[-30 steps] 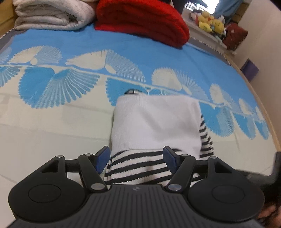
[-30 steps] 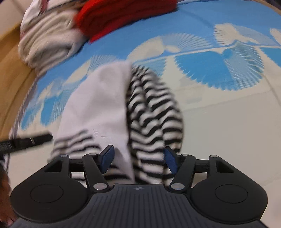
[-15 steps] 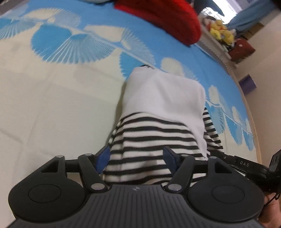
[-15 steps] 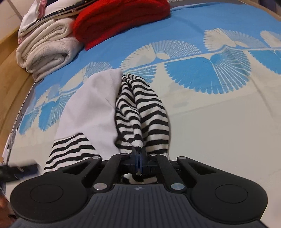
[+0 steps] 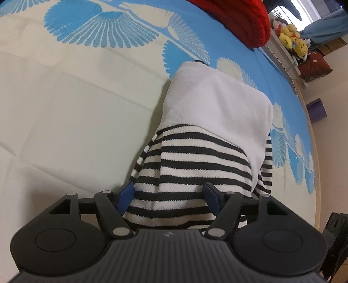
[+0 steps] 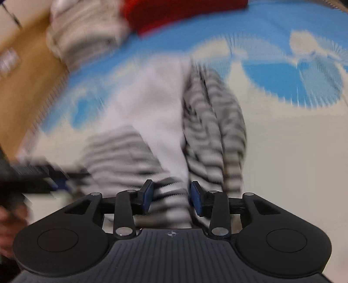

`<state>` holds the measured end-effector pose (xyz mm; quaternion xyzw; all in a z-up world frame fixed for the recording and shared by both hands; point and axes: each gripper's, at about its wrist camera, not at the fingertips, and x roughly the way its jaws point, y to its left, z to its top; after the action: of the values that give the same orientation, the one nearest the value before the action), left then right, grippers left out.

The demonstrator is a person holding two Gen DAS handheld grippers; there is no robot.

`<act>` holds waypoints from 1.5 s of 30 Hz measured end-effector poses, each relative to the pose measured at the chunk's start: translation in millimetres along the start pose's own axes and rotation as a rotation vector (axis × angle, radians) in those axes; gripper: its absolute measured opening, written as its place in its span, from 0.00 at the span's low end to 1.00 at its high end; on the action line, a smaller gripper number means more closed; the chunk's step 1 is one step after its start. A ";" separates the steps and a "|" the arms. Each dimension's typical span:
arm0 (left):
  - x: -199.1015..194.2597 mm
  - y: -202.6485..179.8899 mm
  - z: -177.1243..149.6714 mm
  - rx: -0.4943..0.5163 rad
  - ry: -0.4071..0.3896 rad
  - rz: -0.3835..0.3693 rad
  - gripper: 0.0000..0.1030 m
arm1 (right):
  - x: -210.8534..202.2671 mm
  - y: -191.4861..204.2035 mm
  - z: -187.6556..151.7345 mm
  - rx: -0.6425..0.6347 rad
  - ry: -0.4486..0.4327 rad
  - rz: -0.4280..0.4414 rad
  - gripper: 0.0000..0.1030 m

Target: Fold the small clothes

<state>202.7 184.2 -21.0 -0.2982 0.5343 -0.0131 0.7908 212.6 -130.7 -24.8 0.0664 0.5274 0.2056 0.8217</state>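
The small garment (image 5: 208, 130), white body w/ black-and-white striped hem and sleeves, lies on the bed (image 5: 65, 130), on the cream part of the bedspread w/ its far end reaching the blue fan pattern.

Left wrist view, sharp: the white part is folded over the stripes, and the striped edge runs down between the pads of the left gripper (image 5: 169, 194). Its jaws stand wide and are opening; the blue pads (image 5: 125, 192) sit either side of the cloth, not pinching it. Far right: a red knit bundle (image 5: 245, 19), yellow soft toys (image 5: 291, 37) on a ledge, and a bit of black gear at the bottom right corner.

Right wrist view, blurred by motion: same garment (image 6: 156, 113) seen from the other side, incl. a bunched striped sleeve (image 6: 215, 130) lying along the right of the white part, barely visible in the other view. Right gripper (image 6: 171, 196) about half apart, jaws opening, striped cloth between the pads but no squeeze on it. At left the left gripper (image 6: 43, 174) shows as a dark smear beside the hem. Only here: folded whitish blanket (image 6: 87, 32) next to the red bundle (image 6: 184, 10), and a wooden panel (image 6: 26, 87) along the bed's edge.
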 end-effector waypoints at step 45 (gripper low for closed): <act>-151.1 -94.0 -145.9 0.371 -0.429 0.194 1.00 | -196.5 36.7 -91.0 -0.102 -0.475 -0.165 0.68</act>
<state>41.5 91.4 114.5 -0.0921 0.3694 0.0286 0.9243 50.8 -187.4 112.5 0.0282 0.3122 0.1427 0.9388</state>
